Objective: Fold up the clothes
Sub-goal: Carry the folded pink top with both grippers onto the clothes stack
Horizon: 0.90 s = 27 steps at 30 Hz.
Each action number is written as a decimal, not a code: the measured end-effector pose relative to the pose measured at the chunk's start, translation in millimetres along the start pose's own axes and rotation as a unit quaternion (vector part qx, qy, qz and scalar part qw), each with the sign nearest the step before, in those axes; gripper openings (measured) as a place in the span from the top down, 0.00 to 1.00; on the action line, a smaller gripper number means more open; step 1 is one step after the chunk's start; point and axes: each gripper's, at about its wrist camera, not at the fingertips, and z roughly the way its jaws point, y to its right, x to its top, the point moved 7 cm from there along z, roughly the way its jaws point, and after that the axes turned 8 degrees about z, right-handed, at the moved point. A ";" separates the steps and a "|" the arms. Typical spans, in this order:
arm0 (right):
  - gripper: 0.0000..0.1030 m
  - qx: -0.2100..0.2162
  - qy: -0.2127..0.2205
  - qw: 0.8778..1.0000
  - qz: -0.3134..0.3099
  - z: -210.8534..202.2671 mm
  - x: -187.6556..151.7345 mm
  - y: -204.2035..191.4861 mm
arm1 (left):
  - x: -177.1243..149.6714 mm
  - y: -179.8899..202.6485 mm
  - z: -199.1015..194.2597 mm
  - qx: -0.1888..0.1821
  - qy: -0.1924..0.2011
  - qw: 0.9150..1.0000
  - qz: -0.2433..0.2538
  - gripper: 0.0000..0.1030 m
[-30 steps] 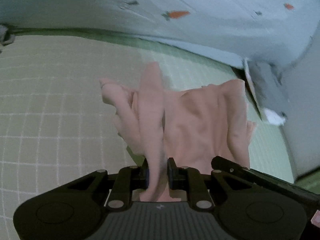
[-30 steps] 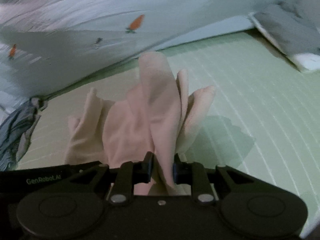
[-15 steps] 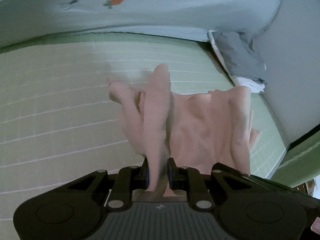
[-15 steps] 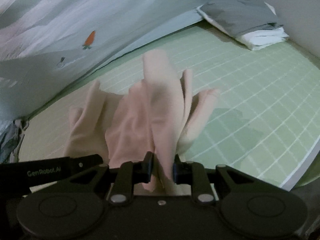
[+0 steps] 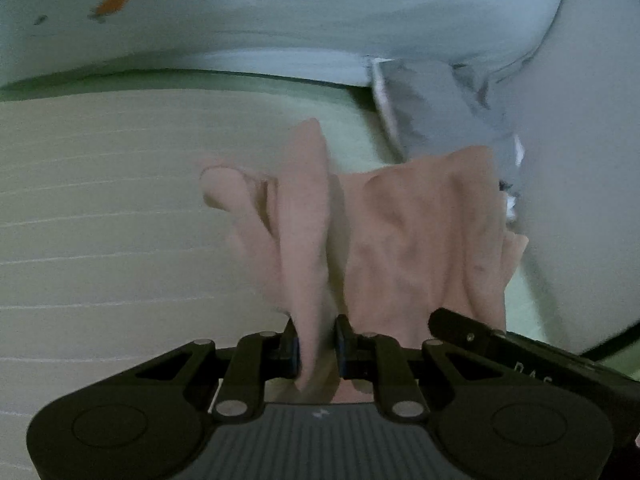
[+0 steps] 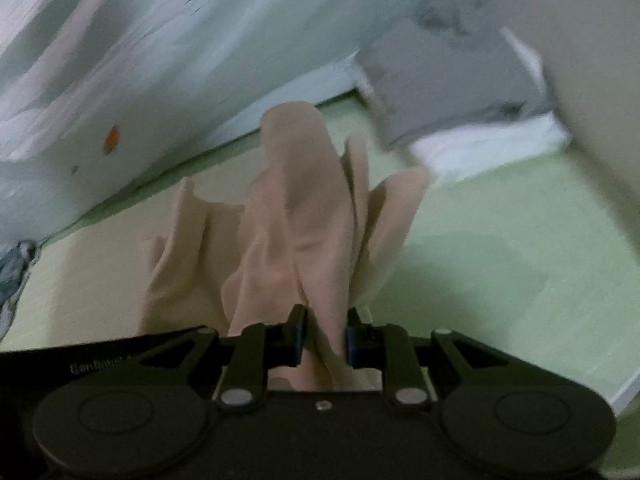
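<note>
Left wrist view: the left gripper (image 5: 317,350) is clamped narrowly on a fold of the soft pink cloth garment (image 5: 420,240), hanging above the pale green gridded mat (image 5: 100,220). The folded grey bedding (image 5: 432,104) now sits nearer than a second ago.

Right wrist view: the right gripper (image 6: 326,342) likewise pinches the garment. The backdrop has swept sideways, so I judge the garment in transit, no fold laid yet.

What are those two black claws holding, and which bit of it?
One pink garment. The left gripper and right gripper each pinch a bunched fold along its upper edge; the rest hangs above the green mat.
</note>
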 end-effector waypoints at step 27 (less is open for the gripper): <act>0.69 -0.119 0.106 0.986 -0.042 200.3 300.6 127.3 | 254.8 109.2 257.1 -0.013 0.053 0.998 -0.017 0.69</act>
